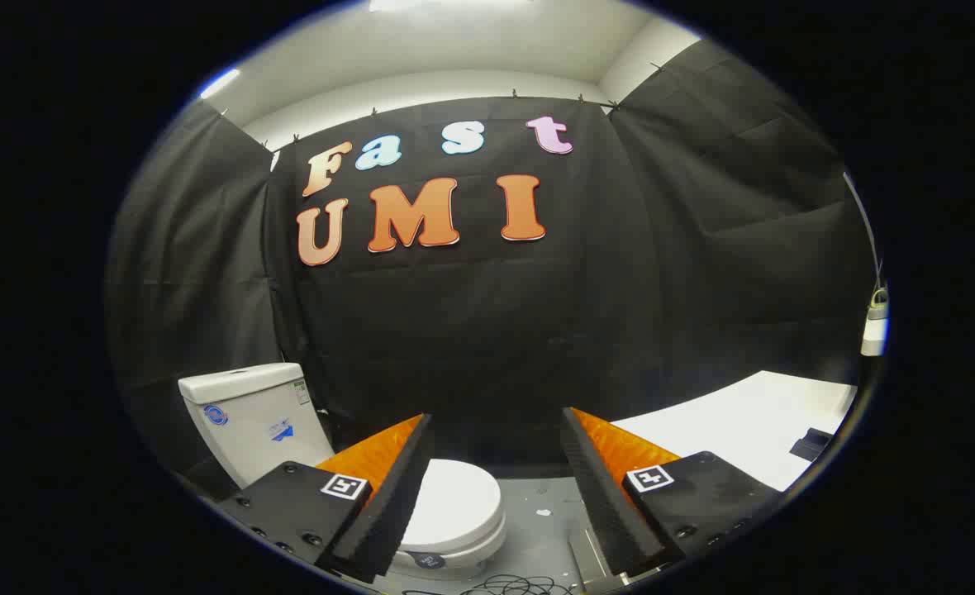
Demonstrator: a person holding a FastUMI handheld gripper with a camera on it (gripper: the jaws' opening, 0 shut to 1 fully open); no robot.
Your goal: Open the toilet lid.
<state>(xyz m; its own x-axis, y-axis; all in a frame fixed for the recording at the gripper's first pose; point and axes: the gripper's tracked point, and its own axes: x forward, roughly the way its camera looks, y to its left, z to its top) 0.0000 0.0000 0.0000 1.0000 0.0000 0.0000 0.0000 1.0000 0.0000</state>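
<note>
The gripper (496,421) hangs spread wide and empty above the shut lid (458,504) below its fingers, so this looks like the approach; next it must drop to the lid's front edge.

Cam rides on the tool (496,421), up high and facing the booth's back wall. It looks slightly down over the toilet (454,508) and the floor (549,529), from close range.
</note>
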